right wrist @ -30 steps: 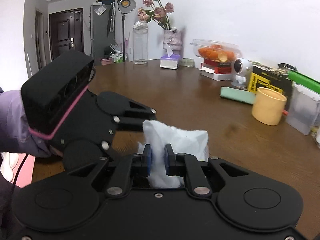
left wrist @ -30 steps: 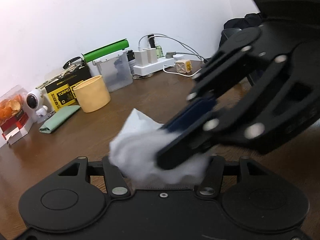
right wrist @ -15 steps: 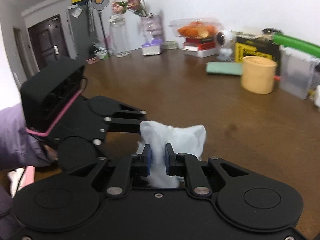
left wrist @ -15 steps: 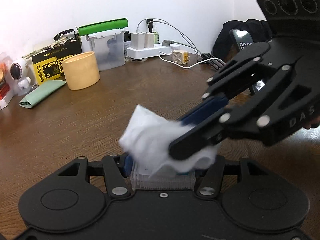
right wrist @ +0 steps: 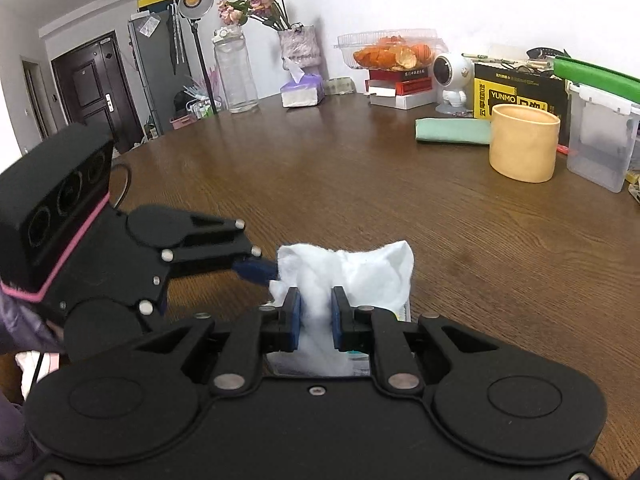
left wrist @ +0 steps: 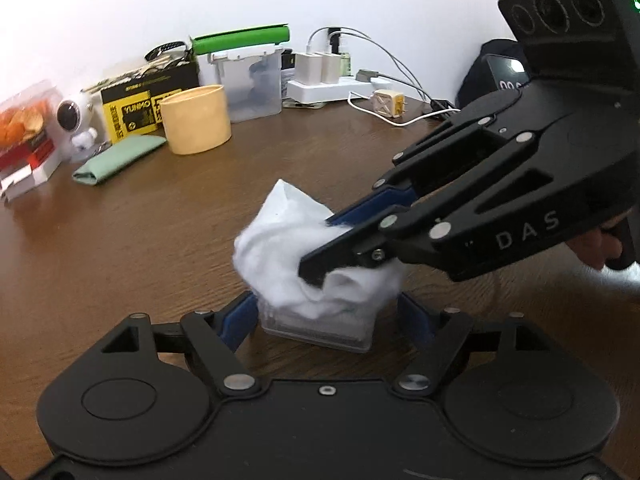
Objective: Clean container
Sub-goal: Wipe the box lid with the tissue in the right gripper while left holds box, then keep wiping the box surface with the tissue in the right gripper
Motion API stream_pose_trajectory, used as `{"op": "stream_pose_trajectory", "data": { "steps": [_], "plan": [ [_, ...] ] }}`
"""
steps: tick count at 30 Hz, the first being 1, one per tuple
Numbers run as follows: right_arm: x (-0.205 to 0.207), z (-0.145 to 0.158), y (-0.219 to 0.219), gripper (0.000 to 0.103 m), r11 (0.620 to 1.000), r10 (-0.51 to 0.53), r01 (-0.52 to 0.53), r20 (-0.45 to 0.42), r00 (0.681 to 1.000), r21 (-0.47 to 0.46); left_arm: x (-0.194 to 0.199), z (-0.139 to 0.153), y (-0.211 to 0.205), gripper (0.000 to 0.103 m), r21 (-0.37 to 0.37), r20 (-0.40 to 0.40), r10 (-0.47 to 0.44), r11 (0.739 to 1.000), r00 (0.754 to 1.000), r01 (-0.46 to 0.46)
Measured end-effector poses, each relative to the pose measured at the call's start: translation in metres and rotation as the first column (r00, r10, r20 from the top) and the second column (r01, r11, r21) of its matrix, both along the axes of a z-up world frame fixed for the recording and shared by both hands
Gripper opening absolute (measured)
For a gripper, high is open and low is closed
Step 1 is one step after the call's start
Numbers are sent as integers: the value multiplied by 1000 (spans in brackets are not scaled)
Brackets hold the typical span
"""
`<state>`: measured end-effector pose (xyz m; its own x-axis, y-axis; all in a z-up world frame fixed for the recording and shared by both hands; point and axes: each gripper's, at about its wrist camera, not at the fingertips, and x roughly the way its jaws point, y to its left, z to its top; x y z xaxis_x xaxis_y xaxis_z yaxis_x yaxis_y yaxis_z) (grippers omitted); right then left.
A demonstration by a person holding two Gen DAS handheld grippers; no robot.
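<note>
A small clear plastic container (left wrist: 316,330) sits on the brown table (left wrist: 140,240), stuffed with a white cloth (left wrist: 280,248). My left gripper (left wrist: 328,320) straddles it, jaws opening, and both blue pads stand off its walls. My right gripper (left wrist: 324,248) comes in from the right, shut on the cloth and pushing it down into the container. In the right wrist view the right gripper (right wrist: 316,316) pinches the cloth (right wrist: 360,272) above the container (right wrist: 280,362). One blue pad (right wrist: 256,269) of the left gripper shows beside the cloth; the other is hidden.
Along the wall stand a yellow cup (left wrist: 198,118), a folded green cloth (left wrist: 120,158), a clear lidded box (left wrist: 250,80) and a power strip (left wrist: 332,88) with cables. A tissue box (right wrist: 302,90) and a glass jar (right wrist: 236,76) stand at the far end.
My left jaws have spread away from the container they were gripping, and it now rests on the table. The right gripper stays shut on the cloth. Both views have rolled.
</note>
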<state>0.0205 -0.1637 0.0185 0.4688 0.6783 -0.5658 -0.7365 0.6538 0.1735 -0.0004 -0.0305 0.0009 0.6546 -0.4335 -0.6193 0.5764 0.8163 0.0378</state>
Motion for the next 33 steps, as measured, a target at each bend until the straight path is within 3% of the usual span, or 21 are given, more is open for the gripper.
{"op": "stream_pose_trajectory", "data": {
  "steps": [3, 12, 17, 19, 23, 26, 33],
  "plan": [
    [0, 1, -1, 16, 1000, -2, 2, -4, 1000, 2, 2, 0, 3, 62, -29, 2, 16, 999, 1000, -15],
    [-6, 2, -8, 16, 998, 44, -42, -36, 998, 38, -1, 1, 0, 59, -12, 29, 13, 1000, 999, -13],
    [7, 3, -20, 16, 995, -99, 100, 29, 995, -12, -2, 1, 0, 59, -9, 30, 11, 1000, 999, -10],
    [4, 5, -27, 16, 994, -101, 102, 27, 995, -28, -1, 1, 0, 59, -11, 28, 10, 1000, 1000, -10],
    [-16, 10, -17, 16, 997, 59, -59, 21, 998, -40, -1, 0, 1, 59, -15, 23, 7, 1000, 1000, -7],
    [-12, 8, 5, 16, 996, 75, -74, 34, 997, -45, -1, 0, 0, 59, -13, 23, 6, 1000, 1000, -6],
    [-3, 12, -10, 19, 977, -85, 114, 164, 983, -178, -1, -1, 1, 59, -22, 16, 6, 1000, 1000, -6]
  ]
}}
